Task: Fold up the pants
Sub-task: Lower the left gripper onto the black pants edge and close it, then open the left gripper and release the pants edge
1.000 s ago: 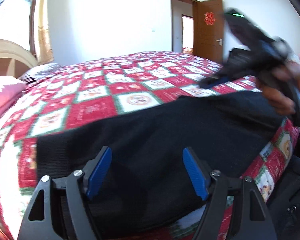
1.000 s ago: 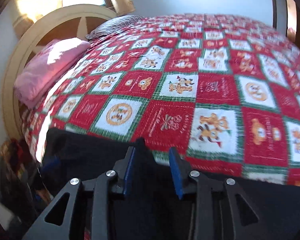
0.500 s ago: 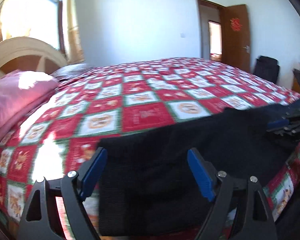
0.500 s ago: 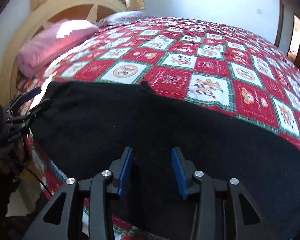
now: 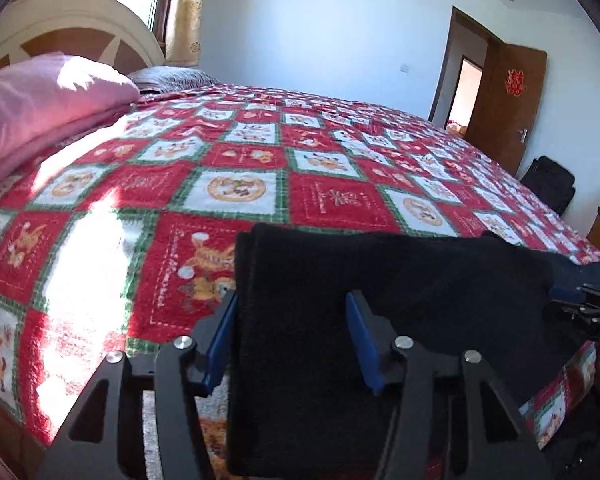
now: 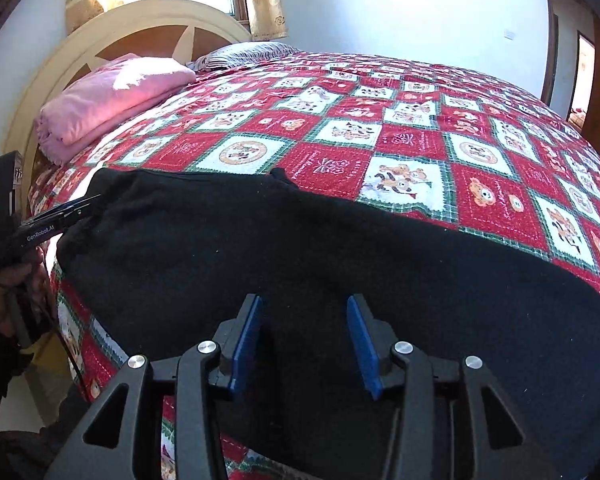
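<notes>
While the black pants [image 6: 300, 248] lie spread lengthwise along the near edge of the bed [image 6: 380, 92], on its red, white and green checked blanket [image 5: 324, 200], both claws sit low over the dark cloth. Left claw [image 5: 292, 336]: its blue pads [image 5: 362, 340] straddle one end of the pants, whose edge runs just beside the left-hand pad; the jaws have just been closing, with cloth between them, and a firm pinch cannot be told. Right claw [image 6: 302, 344]: jaws apart over the middle of the pants, having just been opening; cloth lies beneath the gap. A folded pink blanket [image 6: 112, 92] rests near the headboard [image 6: 112, 28].
</notes>
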